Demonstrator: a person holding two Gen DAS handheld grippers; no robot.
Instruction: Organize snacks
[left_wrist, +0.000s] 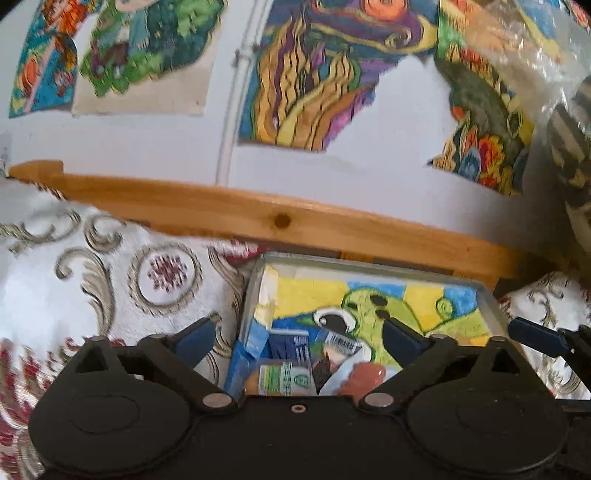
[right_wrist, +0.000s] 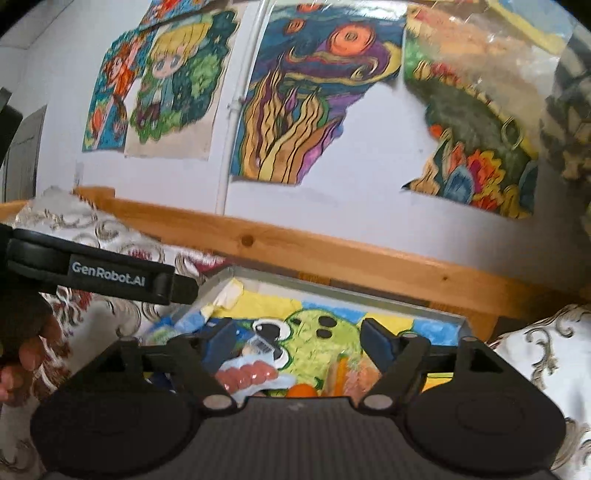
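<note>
Snacks (left_wrist: 291, 365) lie in a shallow tray (left_wrist: 491, 306) lined with a green cartoon drawing, resting on an embroidered bedcover (left_wrist: 110, 288) beside a wooden rail (left_wrist: 280, 221). In the left wrist view they crowd the tray's 7 o'clock corner: blue packets (left_wrist: 251, 350), a green-labelled wrapper (left_wrist: 284, 378), and a sausage pack (left_wrist: 364, 374). In the right wrist view, orange snacks (right_wrist: 343, 373) sit apart near 5 o'clock.

The left gripper (left_wrist: 297, 334) and right gripper (right_wrist: 295, 338) both hover over the tray with fingers spread wide and nothing between them. The step looks like choosing the next item; the next move probably calls for lowering onto a single packet without dragging its neighbours.

The tray's raised rim limits low approaches from 9 and 3 o'clock. Open lining toward 12 and 1 o'clock leaves room for placing.
</note>
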